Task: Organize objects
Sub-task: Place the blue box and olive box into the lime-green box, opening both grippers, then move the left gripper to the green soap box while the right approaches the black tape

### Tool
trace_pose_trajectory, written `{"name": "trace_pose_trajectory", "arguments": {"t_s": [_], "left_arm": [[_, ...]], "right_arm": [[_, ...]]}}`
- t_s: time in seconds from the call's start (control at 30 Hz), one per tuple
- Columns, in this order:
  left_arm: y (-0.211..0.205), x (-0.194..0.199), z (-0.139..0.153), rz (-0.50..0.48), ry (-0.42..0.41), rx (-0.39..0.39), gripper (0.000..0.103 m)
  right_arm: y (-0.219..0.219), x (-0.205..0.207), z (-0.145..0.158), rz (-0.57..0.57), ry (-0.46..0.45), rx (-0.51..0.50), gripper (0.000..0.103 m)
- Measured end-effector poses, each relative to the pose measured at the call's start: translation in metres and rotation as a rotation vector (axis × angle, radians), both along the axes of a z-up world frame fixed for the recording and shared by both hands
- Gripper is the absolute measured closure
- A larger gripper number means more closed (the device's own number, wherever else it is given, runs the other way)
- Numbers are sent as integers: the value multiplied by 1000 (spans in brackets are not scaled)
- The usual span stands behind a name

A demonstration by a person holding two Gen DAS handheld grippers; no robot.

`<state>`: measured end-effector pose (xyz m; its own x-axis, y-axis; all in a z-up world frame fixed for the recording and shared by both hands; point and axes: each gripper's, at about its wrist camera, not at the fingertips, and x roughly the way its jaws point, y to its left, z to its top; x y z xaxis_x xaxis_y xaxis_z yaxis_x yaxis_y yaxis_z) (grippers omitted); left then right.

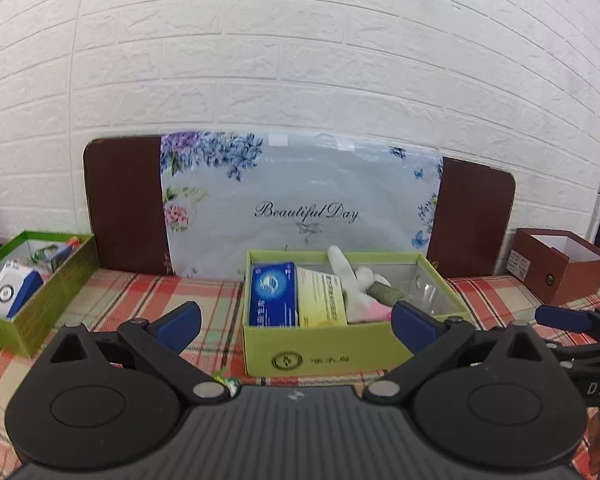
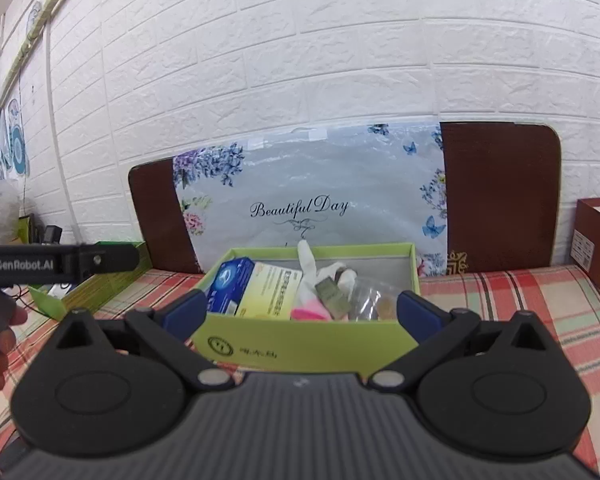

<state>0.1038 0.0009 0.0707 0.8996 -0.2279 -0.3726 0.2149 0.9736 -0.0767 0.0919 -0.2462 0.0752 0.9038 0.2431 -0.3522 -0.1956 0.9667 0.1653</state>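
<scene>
"Beautiful Day" runs in script across the pale floral plastic mat (image 2: 300, 192); left of it, "GenRobot.AI" marks the black left gripper bar (image 2: 60, 265).

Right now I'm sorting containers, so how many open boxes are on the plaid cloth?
3. A green box sits in the middle, holding packets and a glove; a second green box stands at the left; a red-brown box is at the right. Others may lie outside the views.
</scene>
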Motion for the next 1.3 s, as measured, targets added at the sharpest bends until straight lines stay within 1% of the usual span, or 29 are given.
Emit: {"name": "trace_pose_trajectory", "arguments": {"t_s": [0.1, 0.2, 0.3, 0.37, 0.43, 0.5, 0.57, 0.67, 0.73, 0.8, 0.87, 0.97, 1.07, 1.13, 1.17, 1.23, 1.27, 1.3], "left_arm": [[6, -20, -29, 6, 80, -63, 0], [11, -33, -62, 1, 169, -111, 0], [16, -38, -89, 1, 244, -119, 0], [21, -37, -97, 15, 278, -110, 1], [29, -36, -100, 42, 282, -108, 1], [37, -32, -97, 64, 272, -103, 1], [45, -24, -93, 87, 254, -90, 0], [50, -4, -93, 127, 254, -66, 0], [51, 14, -94, 146, 265, -81, 0], [49, 35, -97, 176, 281, -86, 0], [46, 56, -101, 206, 287, -86, 0], [44, 87, -107, 265, 303, -103, 0], [40, 113, -112, 304, 317, -95, 1], [38, 124, -115, 307, 323, -85, 1], [38, 128, -117, 296, 329, -74, 2], [40, 133, -124, 260, 362, -56, 20], [43, 134, -128, 237, 390, -64, 25], [49, 129, -132, 218, 380, -97, 26]], "right_arm": [[1, -24, -11, 17, 18, -1, 0], [1, -44, -30, 25, 67, 15, 0], [4, -61, -54, 26, 117, 17, 0], [8, -69, -71, 32, 143, -2, 0], [16, -74, -86, 55, 180, -16, 0], [22, -73, -95, 105, 217, 13, 0], [30, -70, -98, 161, 229, 46, 3], [47, -62, -100, 222, 227, 2, 7], [56, -56, -103, 238, 239, -33, 14], [61, -55, -105, 257, 248, -34, 16], [63, -55, -108, 265, 265, -26, 18], [62, -56, -112, 258, 278, -39, 20], [58, -56, -114, 245, 291, -42, 20], [56, -56, -113, 240, 295, -39, 20], [55, -57, -113, 240, 294, -38, 20], [54, -56, -112, 240, 290, -42, 20], [55, -56, -111, 242, 288, -47, 20], [56, -55, -111, 243, 286, -52, 21]]}}
